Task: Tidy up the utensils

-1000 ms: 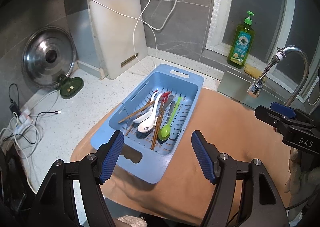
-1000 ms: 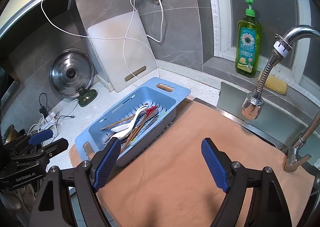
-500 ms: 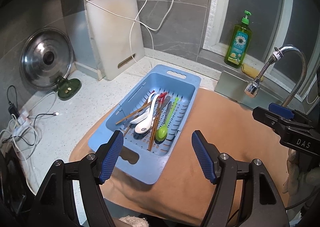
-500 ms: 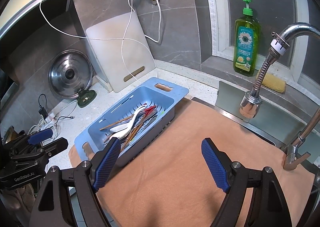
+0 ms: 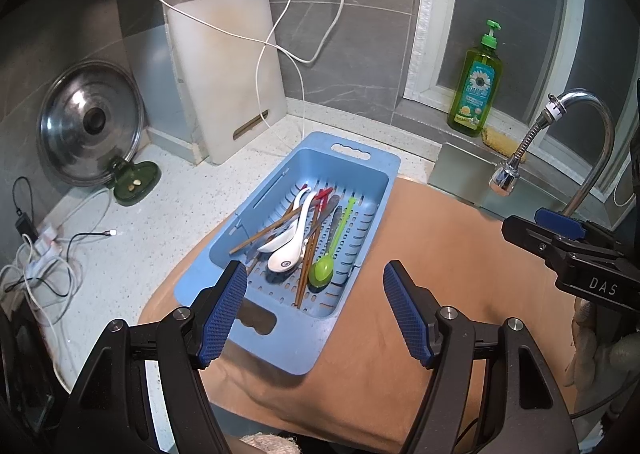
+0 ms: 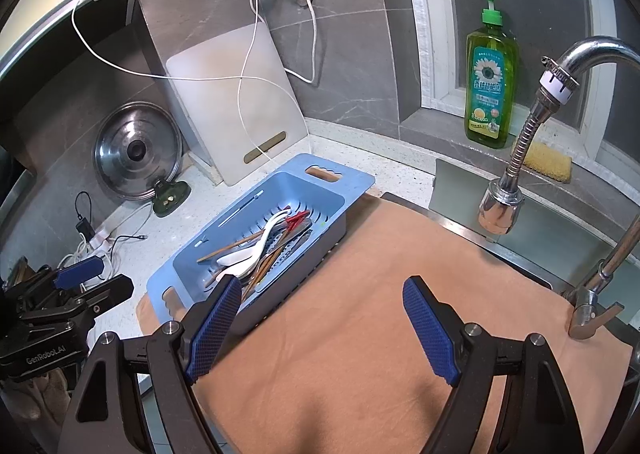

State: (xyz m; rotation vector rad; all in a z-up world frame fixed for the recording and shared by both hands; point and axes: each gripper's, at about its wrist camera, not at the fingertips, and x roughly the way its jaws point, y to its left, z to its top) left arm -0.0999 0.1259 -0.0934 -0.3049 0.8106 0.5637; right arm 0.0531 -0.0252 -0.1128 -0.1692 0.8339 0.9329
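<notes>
Blue plastic forms the slotted basket (image 5: 362, 174) that holds the utensils; it lies partly on the speckled worktop (image 5: 168, 222) and partly on an orange cloth (image 5: 440, 254) spread over the sink area. Inside it lie two white spoons (image 5: 286, 252), several brown chopsticks (image 5: 308, 250), a green spoon (image 5: 322, 272) with its bowl toward the near end, and something red (image 5: 324, 194) near the far end, all jumbled lengthwise.

The left gripper (image 5: 312, 312) hovers above the basket's near end, its blue-padded fingers (image 5: 224, 310) spread wide with nothing between them and touching nothing. The right gripper (image 6: 320, 328) hangs over the cloth, just beside the basket's long right side, its fingers (image 6: 430, 330) likewise spread and empty.

Toward the back of the worktop a white cutting board (image 5: 226, 70) leans against the grey tiled wall, and a steel pot lid (image 5: 90, 122) stands upright in a green holder (image 5: 134, 182) at the left. White cables (image 5: 280, 22) hang down the wall; more cables (image 5: 44, 266) lie coiled at the left edge of the worktop. On the window ledge at the right stand a green soap bottle (image 6: 490, 82) and a yellow sponge (image 6: 546, 162), with a chrome tap (image 6: 532, 126) arching over the cloth.
</notes>
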